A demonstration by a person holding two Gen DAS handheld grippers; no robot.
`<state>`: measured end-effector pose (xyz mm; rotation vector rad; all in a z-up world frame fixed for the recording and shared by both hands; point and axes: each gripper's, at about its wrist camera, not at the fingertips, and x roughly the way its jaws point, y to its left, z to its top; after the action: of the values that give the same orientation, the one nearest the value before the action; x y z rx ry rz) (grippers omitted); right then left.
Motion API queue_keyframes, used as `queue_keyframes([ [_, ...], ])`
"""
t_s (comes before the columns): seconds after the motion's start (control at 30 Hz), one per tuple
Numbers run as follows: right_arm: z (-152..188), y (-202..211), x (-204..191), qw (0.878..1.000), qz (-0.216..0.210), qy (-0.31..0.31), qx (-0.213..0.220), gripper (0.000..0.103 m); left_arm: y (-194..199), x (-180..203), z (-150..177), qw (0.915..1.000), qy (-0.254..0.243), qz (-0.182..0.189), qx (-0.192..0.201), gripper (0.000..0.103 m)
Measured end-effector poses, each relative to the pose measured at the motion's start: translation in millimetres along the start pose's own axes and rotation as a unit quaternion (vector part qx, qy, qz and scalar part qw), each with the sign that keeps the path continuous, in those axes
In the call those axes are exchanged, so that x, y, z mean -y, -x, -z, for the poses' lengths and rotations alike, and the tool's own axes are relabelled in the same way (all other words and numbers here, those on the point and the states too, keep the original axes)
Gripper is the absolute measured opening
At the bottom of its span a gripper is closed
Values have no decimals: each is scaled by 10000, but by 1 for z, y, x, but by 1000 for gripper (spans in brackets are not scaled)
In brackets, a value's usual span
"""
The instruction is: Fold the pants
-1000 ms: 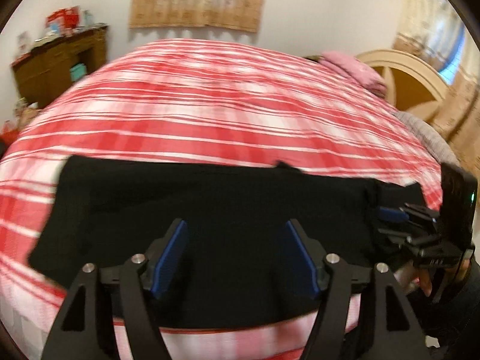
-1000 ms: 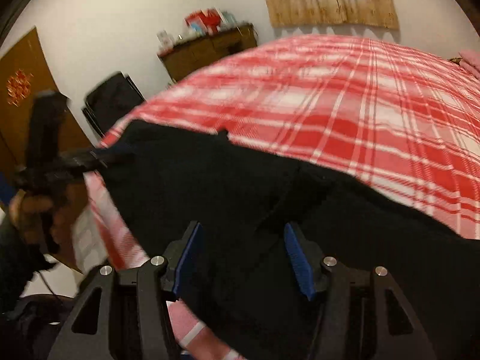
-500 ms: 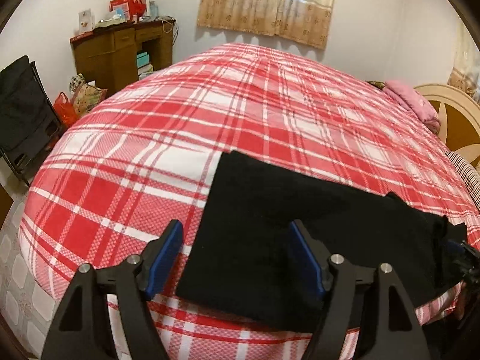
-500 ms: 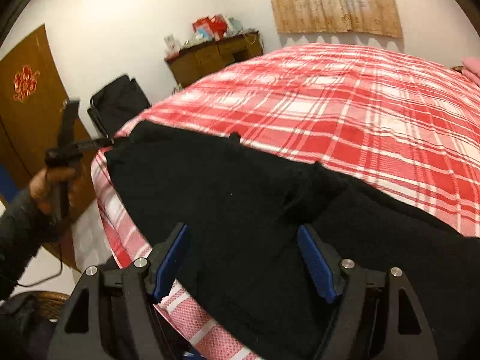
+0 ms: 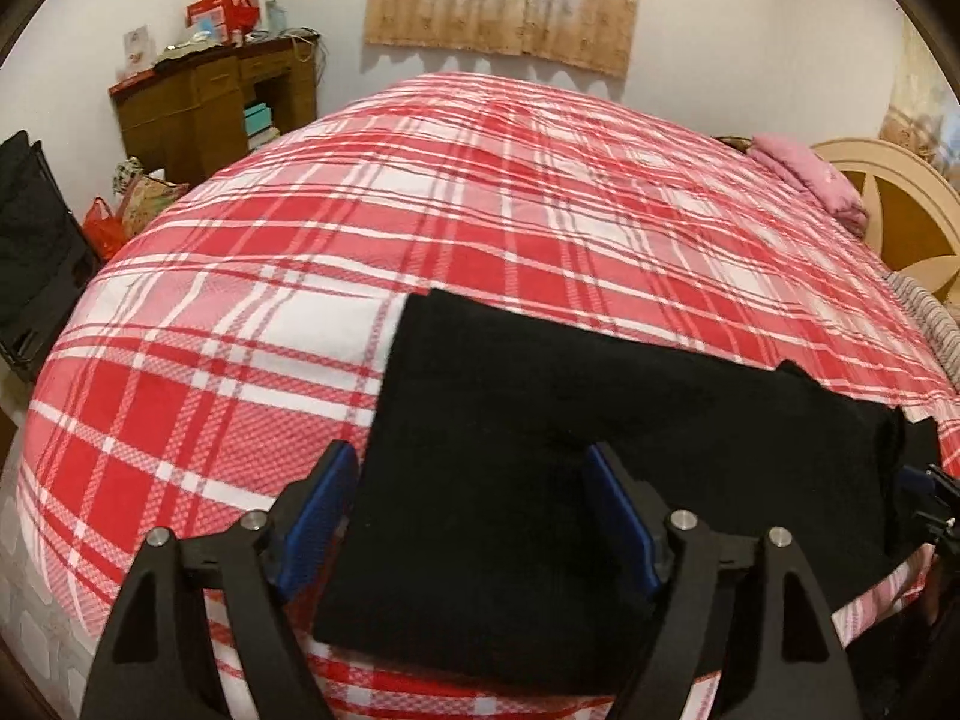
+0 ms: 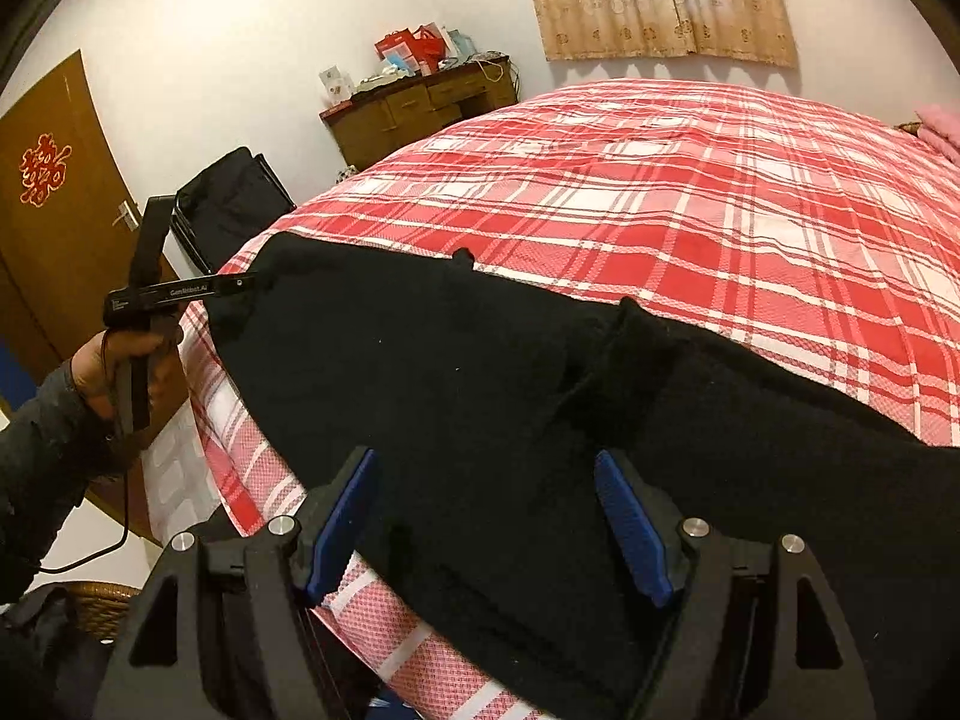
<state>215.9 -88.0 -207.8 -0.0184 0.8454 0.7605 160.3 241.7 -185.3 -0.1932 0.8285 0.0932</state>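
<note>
Black pants (image 5: 570, 480) lie flat along the near edge of a bed with a red and white plaid cover (image 5: 480, 210). They also show in the right wrist view (image 6: 480, 396). My left gripper (image 5: 474, 516) is open and empty, hovering over the pants' left end. In the right wrist view the left gripper (image 6: 240, 287) sits at the pants' far left edge, held by a hand. My right gripper (image 6: 486, 522) is open and empty, just above the pants near the bed's front edge. Its tip shows at the right edge of the left wrist view (image 5: 936, 504).
A wooden dresser (image 5: 216, 102) with boxes on top stands against the far wall. A black folded chair (image 6: 234, 204) stands beside the bed. A pink cloth (image 5: 810, 174) lies by the headboard (image 5: 900, 210). A brown door (image 6: 54, 204) is at left.
My left gripper has swung left, from the pants' middle to their left end, and risen slightly. My right gripper has pulled back a little and opened wider. The pants lie still.
</note>
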Motion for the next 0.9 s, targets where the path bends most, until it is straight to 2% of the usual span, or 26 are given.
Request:
queue_keyframes([
  [0.07, 2, 0, 0, 10000, 7, -28, 19, 76, 0, -3, -2, 10000, 23, 5, 14, 66],
  [0.13, 3, 0, 0, 10000, 12, -25, 31, 76, 0, -11, -3, 9998, 142, 109, 54, 61],
  [0.2, 3, 1, 0, 10000, 12, -21, 41, 76, -1, -20, -3, 9987, 358, 344, 86, 61],
  [0.3, 3, 1, 0, 10000, 9, -34, 55, 76, -1, -25, -5, 9975, 495, 502, 100, 59],
  [0.5, 4, -1, 0, 10000, 23, -34, 53, 76, 0, -31, -5, 9963, 565, 649, 57, 36],
  [0.6, 5, -1, 0, 10000, 15, -42, 69, 76, 6, -35, -5, 9954, 649, 700, 91, 15],
  [0.67, 4, -1, 1, 9999, -2, -72, 88, 76, 12, -39, -5, 9921, 839, 920, 151, 14],
  [0.9, 5, 1, 2, 9998, -1, -119, 131, 76, 35, -31, -6, 9865, 946, 1249, 470, 13],
])
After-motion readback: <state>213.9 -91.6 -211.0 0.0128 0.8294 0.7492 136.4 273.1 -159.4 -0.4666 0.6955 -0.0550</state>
